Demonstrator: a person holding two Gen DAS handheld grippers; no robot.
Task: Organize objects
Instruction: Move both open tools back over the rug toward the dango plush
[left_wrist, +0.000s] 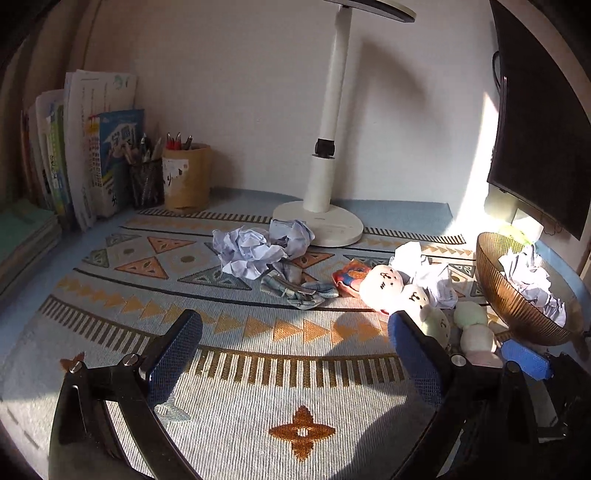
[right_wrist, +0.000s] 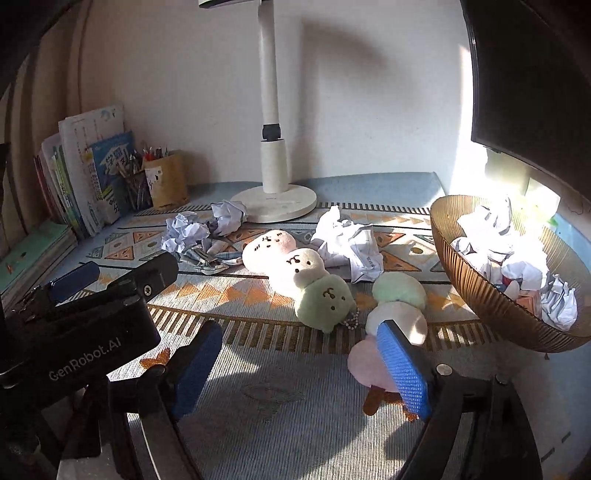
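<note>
Crumpled paper balls (left_wrist: 251, 251) (right_wrist: 349, 243) lie on the patterned mat by the lamp base. A brown ribbed bowl (right_wrist: 480, 291) (left_wrist: 517, 306) at the right holds several more. Two plush dumpling skewers lie on the mat: one with faces (right_wrist: 299, 269) (left_wrist: 384, 284), one plain (right_wrist: 397, 306) (left_wrist: 472, 328). My left gripper (left_wrist: 295, 354) is open over bare mat with nothing between its fingers. My right gripper (right_wrist: 301, 369) is open too; the plain skewer's pink end lies against the inner side of its right finger (right_wrist: 402, 369), unpressed.
A white lamp (left_wrist: 325, 206) stands at the back. Books (left_wrist: 85, 155) and two pen cups (left_wrist: 184, 177) fill the back left corner. A crumpled checked wrapper (left_wrist: 295, 288) and an orange one (left_wrist: 349, 277) lie mid-mat. A dark monitor (left_wrist: 535, 110) hangs at the right.
</note>
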